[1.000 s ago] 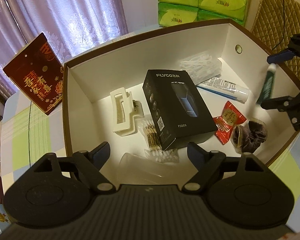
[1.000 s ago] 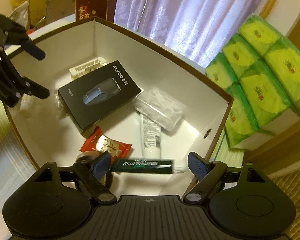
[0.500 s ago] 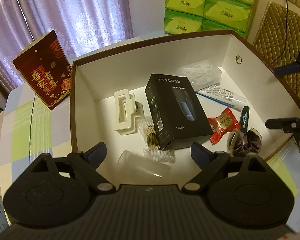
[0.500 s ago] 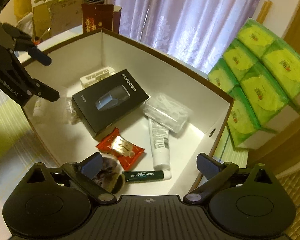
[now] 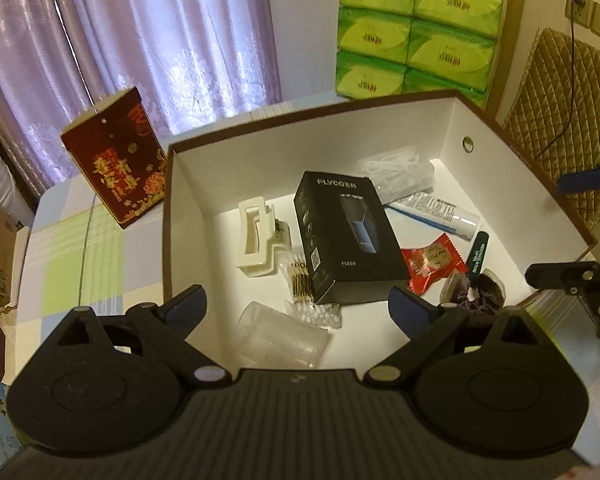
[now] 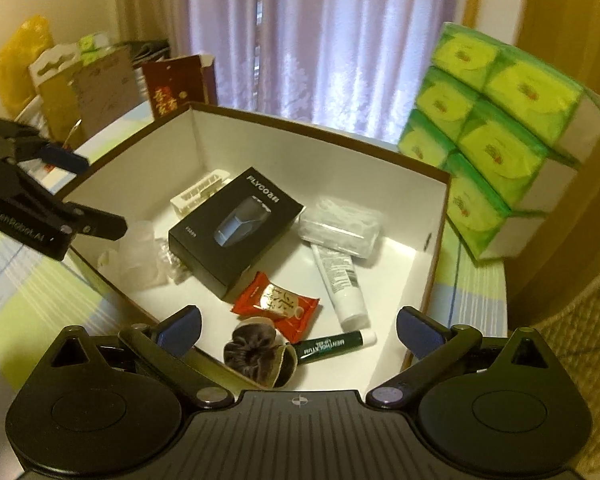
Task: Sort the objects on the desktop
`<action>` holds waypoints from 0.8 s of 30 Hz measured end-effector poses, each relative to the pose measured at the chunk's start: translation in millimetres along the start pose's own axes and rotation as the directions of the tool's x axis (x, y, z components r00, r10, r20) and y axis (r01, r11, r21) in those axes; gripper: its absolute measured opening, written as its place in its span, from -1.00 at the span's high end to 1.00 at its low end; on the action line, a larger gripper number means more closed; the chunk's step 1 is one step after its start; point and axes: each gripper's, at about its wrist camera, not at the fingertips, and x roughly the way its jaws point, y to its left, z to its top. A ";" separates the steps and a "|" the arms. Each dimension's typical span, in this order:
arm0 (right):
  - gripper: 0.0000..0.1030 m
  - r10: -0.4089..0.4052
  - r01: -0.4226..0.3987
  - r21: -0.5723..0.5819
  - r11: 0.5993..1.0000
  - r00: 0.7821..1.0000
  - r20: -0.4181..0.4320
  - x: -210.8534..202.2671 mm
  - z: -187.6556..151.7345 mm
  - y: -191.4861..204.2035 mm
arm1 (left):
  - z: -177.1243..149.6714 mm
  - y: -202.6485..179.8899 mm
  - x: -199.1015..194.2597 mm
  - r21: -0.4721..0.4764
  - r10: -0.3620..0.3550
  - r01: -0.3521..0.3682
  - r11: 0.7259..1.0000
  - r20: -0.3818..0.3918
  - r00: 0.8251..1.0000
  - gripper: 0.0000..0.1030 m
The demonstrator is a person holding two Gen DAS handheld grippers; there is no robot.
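Both grippers hang with jaws spread wide and empty over one white-lined box.

The left gripper (image 5: 296, 300) and right gripper (image 6: 298, 326) fill the bottom of their frames; the box (image 6: 440, 216) at mid-frame holds one black shaver carton (image 6: 236, 224), one red sachet (image 6: 276, 300), one green lip-balm stick (image 6: 334, 345), one white tube (image 6: 338, 276), and one hair clip (image 5: 256, 240). Six green tissue packs (image 5: 416, 28) are stacked at upper right.

Count, inside white box (image 5: 204, 184), 1 each: black shaver box (image 5: 346, 236), hair clip (image 5: 256, 240), swab pack (image 5: 304, 288), clear cup (image 5: 278, 338), floss bag (image 5: 398, 174), white tube (image 5: 436, 214), red candy (image 5: 432, 262), green lip balm (image 5: 477, 252), dark scrunchie (image 5: 476, 300). Outside: 1 red carton (image 5: 114, 160). Green tissue packs (image 5: 412, 36): 6 visible from left wrist.
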 end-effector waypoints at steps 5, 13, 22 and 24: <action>-0.96 -0.019 0.018 0.045 0.999 0.999 0.035 -13.8 -4.0 7.3 | -4.8 -2.3 -18.5 -0.009 0.031 -0.031 0.999 0.040 0.999 -0.93; -0.96 -0.029 0.018 0.177 0.984 0.998 0.062 -35.5 -7.1 10.8 | -14.2 -4.2 -51.2 -0.060 0.062 -0.057 0.997 0.092 0.994 -0.98; -0.96 -0.056 0.022 0.259 0.966 0.991 0.124 -75.0 -15.6 19.9 | -33.5 -7.5 -93.3 -0.154 0.088 -0.071 0.985 0.107 0.990 -0.98; -0.96 -0.054 0.016 0.267 0.964 0.989 0.135 -83.5 -18.4 22.6 | -38.4 -8.8 -102.4 -0.172 0.094 -0.075 0.982 0.104 0.990 -0.98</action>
